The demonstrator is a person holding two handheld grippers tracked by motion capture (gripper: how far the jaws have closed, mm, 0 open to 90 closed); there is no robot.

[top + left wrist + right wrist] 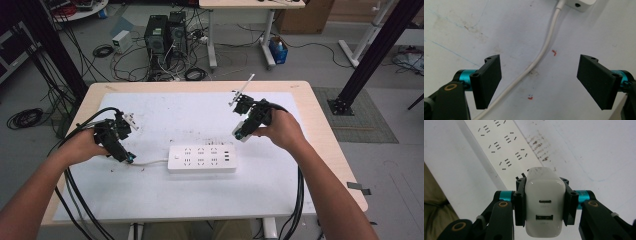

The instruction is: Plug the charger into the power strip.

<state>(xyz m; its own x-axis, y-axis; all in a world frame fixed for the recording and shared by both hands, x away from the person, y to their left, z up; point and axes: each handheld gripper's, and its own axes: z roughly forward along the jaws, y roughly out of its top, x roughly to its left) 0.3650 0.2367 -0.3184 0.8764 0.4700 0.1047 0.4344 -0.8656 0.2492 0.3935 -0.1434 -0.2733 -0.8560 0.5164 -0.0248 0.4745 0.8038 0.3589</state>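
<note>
Gripping charger (pixel 545 205), right claw (pixel 545 201), above power strip (pixel 499 147)

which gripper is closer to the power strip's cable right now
Left. The left gripper hangs open right over the cable; the right gripper, shut on a white charger, is beyond the power strip's far end.

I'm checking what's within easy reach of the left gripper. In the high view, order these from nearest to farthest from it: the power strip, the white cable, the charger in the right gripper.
1. White cable: just right of the left gripper.
2. Power strip: mid-table, farther right.
3. Charger: clamped in the right gripper, beyond the strip's right end.
</note>
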